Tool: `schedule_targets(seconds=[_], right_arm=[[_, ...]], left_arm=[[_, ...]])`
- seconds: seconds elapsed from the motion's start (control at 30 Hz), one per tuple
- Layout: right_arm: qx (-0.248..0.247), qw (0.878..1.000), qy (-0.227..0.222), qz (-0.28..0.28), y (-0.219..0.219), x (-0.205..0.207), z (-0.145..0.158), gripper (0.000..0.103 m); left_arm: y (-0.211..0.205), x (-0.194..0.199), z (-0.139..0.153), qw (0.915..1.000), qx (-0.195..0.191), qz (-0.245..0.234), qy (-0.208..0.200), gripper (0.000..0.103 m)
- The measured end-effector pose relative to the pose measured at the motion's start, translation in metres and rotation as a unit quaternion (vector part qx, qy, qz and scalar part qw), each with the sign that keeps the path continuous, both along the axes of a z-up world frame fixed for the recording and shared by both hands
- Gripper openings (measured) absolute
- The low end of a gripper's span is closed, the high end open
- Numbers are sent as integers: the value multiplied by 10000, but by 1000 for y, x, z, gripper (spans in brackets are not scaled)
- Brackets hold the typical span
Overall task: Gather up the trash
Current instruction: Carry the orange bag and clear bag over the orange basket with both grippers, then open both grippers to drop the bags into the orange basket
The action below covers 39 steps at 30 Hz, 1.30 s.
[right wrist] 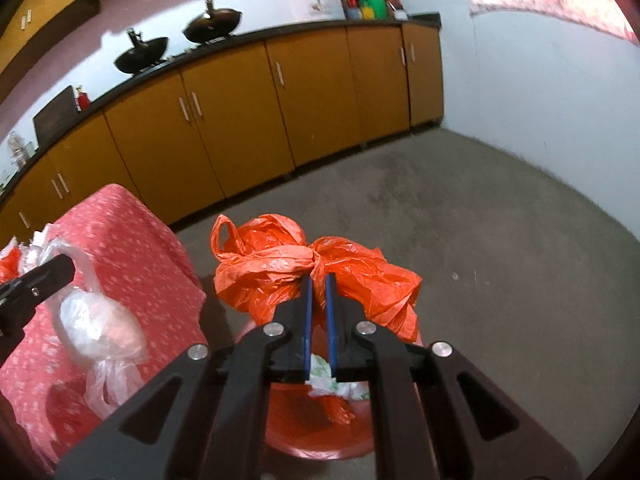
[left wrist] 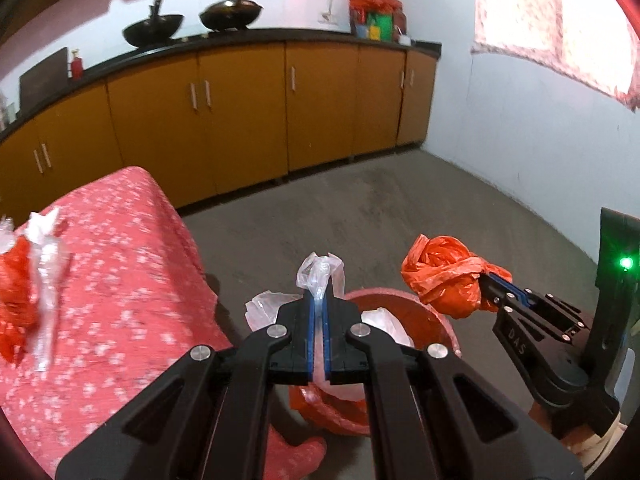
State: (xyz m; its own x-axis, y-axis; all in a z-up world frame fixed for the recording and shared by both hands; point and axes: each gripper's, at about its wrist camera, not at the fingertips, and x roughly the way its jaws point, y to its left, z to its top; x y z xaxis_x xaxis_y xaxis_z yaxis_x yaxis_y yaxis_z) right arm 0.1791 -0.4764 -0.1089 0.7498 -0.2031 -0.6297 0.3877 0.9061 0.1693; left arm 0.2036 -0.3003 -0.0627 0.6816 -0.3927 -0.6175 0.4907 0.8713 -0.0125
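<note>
above the red bin (right wrist: 316, 444) on the floor, beside the table with the red flowered cloth (left wrist: 132, 248), both tools carry trash, so the step in hand seems to be the drop. the left gripper (left wrist: 319, 300) is pressed together on a clear plastic bag (left wrist: 320, 272), thin and crumpled, hanging over the rim. the right gripper (right wrist: 319, 284) pinches a knotted orange bag (right wrist: 280, 268), wrinkled and puffy, just over the bin. next, each should open its fingers so the bags fall inside. more scraps (left wrist: 28, 280) lie on the cloth, probably to collect after.
</note>
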Motion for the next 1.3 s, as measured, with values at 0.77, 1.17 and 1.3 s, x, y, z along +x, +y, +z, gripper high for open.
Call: schedule_targets(seconds=[0.77, 1.17, 1.3], right_arm=[[546, 9979, 338, -35, -28, 23, -52, 16], [538, 9964, 658, -18, -28, 36, -55, 19], [476, 9958, 789, -8, -26, 39, -58, 20]], left_arm=[[-48, 26, -46, 9979, 203, -109, 607, 7], [-41, 35, -46, 9976, 91, 38, 686, 25], [-43, 35, -46, 9974, 60, -11, 718, 25]])
